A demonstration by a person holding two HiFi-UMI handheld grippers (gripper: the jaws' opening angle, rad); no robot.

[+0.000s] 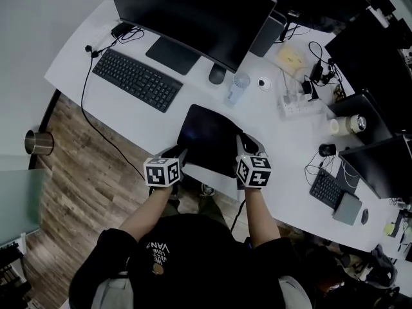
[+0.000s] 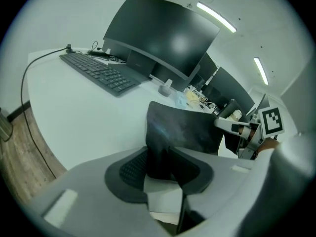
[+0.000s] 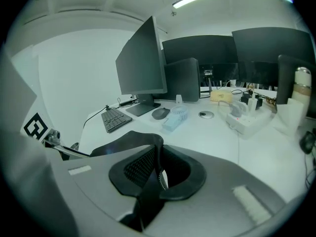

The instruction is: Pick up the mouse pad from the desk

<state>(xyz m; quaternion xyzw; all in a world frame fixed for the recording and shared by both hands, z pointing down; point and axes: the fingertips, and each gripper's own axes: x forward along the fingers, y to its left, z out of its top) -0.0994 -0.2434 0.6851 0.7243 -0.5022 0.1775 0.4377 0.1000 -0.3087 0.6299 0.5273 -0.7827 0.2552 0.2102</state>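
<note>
Desk (image 1: 129, 118) carries the monitor (image 1: 193, 11) at the back. Mouse pad (image 1: 209, 134) sits in front of the monitor, far edge pointing at it and near edge raised and bowed. It looks near-square, so we can't call the long axis. Left gripper (image 1: 181, 154) and right gripper (image 1: 244, 148) are each clamped tight on a near corner, their cubes hiding that edge. Metal can (image 1: 38, 141), far left of the monitor: contents unreadable.

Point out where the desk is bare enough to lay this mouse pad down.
Bare desk lies between the keyboard and the pad, along the front edge. A second patch sits right of the pad, on the near side of the power strip. Crowded: back right, around the strip and fan.
</note>
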